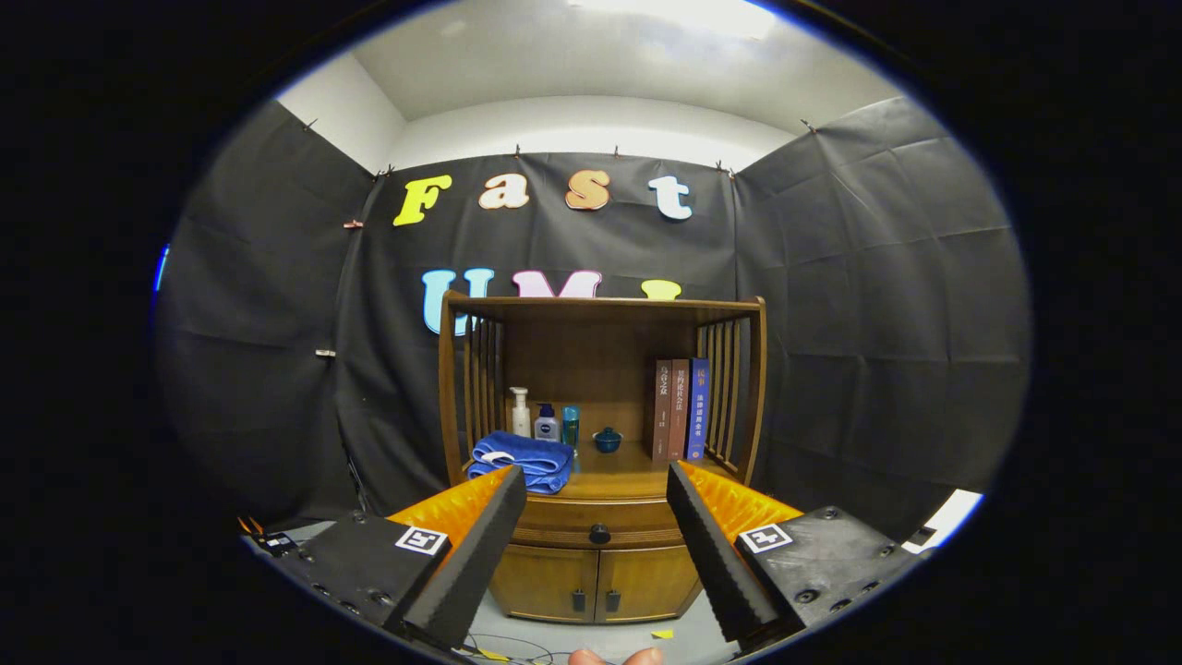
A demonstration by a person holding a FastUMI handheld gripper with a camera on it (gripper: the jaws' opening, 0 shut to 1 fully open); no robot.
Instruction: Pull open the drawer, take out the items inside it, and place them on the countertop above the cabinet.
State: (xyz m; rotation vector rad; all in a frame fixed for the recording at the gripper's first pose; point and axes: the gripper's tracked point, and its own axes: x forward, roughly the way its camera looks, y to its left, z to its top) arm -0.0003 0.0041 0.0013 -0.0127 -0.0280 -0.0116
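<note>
A small wooden cabinet (600, 554) is seen beyond the fingers, standing against the black cloth wall. Its drawer (598, 523) is shut, a curved front with a round dark knob (599, 534) at its middle, framed in the gap between the fingers; what lies inside cannot be seen. Below the drawer are two doors (594, 582), each with a small dark handle.

The gripper (597, 494) is held with its fingers spread wide apart, nothing between them, well short of the cabinet. The inner faces of the fingers are ribbed (a sawtooth texture), and a square printed marker is fixed on each gripper body.

The worktop (621, 480) above the drawer is smooth wood, roofed by a shelf frame with slatted sides. On it a folded blue towel (522, 460) of soft pile is laid at the left. Behind it a white pump bottle (520, 413), a small dark-capped bottle (547, 423) and a slim teal bottle (571, 428) are stood in a row. A small round blue lidded pot (607, 440) is set near the middle, and three upright books (680, 409) are lined up at the right against the slats.
</note>
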